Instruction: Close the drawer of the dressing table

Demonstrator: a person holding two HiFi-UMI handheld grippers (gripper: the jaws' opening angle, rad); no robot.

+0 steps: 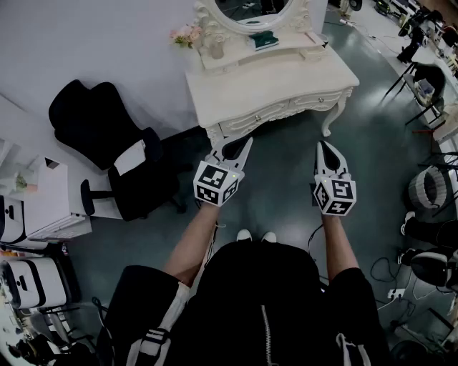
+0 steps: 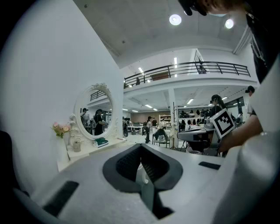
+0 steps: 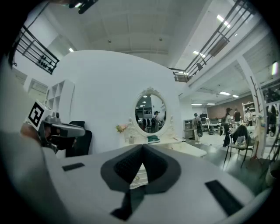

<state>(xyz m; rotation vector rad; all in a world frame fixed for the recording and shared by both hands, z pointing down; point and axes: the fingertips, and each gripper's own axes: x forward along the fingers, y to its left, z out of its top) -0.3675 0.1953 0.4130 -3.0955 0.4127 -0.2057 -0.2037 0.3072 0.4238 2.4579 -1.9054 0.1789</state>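
Person (image 1: pixel 272 300) faces dressing table (image 1: pixel 272 82) on grey floor (image 1: pixel 286 189).

Cream-white carved dressing table (image 1: pixel 286 82) w/ curved legs stands on glossy grey-green floor (image 1: pixel 286 193). Raised rear shelf (image 1: pixel 290 51) carries oval white-framed mirror (image 1: pixel 250 11). At the shelf's left end: pink flower bunch (image 1: pixel 186 33), clear glass jar (image 1: pixel 215 48) just beside it. Teal book-like item (image 1: pixel 263 40) approx. mid-shelf. Black padded office chair (image 1: pixel 114 150) on floor, left of table.
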